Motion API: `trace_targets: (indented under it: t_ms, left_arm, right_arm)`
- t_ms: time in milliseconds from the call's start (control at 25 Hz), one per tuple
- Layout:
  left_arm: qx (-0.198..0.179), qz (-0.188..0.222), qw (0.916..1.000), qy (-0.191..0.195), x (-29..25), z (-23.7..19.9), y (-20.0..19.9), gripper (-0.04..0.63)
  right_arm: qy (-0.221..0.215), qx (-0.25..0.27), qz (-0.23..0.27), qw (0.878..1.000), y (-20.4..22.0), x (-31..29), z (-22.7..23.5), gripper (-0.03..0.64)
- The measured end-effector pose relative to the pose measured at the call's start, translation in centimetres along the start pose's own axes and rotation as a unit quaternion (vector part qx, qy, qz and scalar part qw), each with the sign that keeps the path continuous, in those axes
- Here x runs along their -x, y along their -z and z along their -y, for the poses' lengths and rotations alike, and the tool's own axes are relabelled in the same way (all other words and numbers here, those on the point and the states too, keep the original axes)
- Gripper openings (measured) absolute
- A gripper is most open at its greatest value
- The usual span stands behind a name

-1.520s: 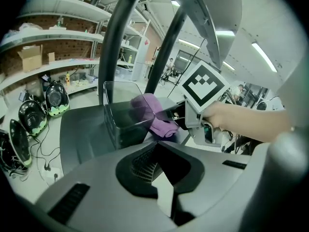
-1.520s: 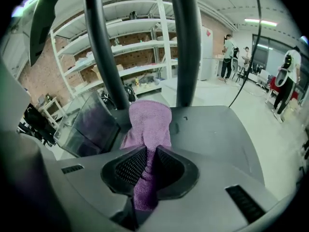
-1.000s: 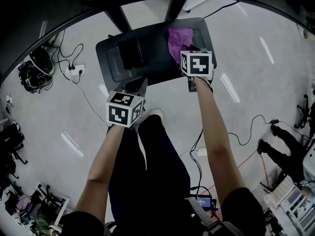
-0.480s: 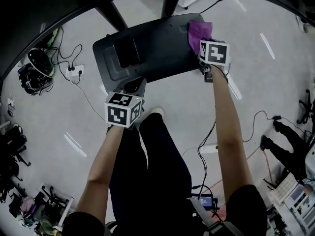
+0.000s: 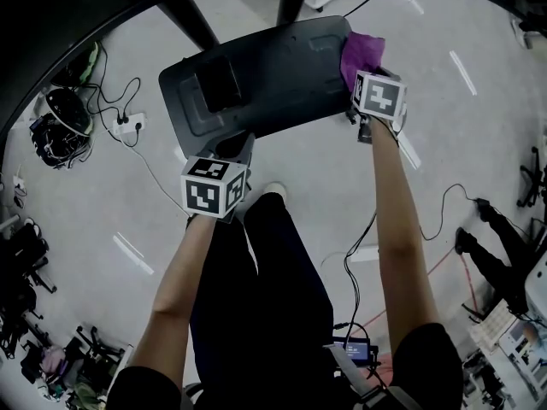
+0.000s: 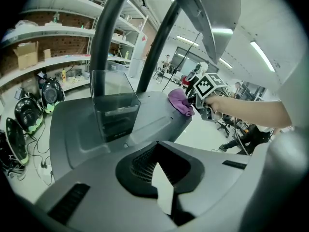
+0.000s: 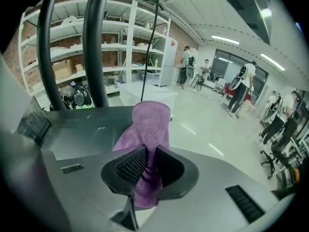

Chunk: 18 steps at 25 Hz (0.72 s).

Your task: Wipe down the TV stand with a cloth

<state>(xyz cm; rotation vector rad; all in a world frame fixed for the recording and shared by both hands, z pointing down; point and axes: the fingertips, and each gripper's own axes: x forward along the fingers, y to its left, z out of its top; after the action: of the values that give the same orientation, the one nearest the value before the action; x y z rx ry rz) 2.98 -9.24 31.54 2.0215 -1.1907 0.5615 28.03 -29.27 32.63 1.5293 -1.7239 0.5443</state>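
One stand (image 5: 282,67) is being counted, with two poles (image 5: 192,20) being seen behind it and one box (image 6: 113,112) being carried on it. One cloth (image 7: 145,124) is being shown. Two grippers are being counted, the left gripper (image 6: 157,164) and the right gripper (image 7: 147,159). Two marker cubes are being counted with them, the left cube (image 5: 214,187) and the right cube (image 5: 379,95). Two forearms (image 5: 184,280) are being seen, and one shoe (image 5: 271,194). One power strip (image 5: 130,124) is being counted. In the right gripper view, distant people (image 7: 241,88) are being shown, too small and too overlapped for a sure count.
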Motion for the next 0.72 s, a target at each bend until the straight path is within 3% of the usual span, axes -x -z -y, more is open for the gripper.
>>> trace_targets:
  t_ms: [360, 720]
  left_arm:
    - [-0.009, -0.001, 0.9999, 0.010, 1.5, -0.2, 1.0, 0.008]
    - [-0.001, 0.011, 0.9999, -0.006, 5.2, -3.0, 2.5, 0.008]
  right_arm:
    - [-0.019, -0.047, 0.043, 0.998, 0.8, 4.2, -1.3, 0.077]
    - [-0.093, -0.076, 0.085, 0.989, 2.1, 10.2, -9.5, 0.077]
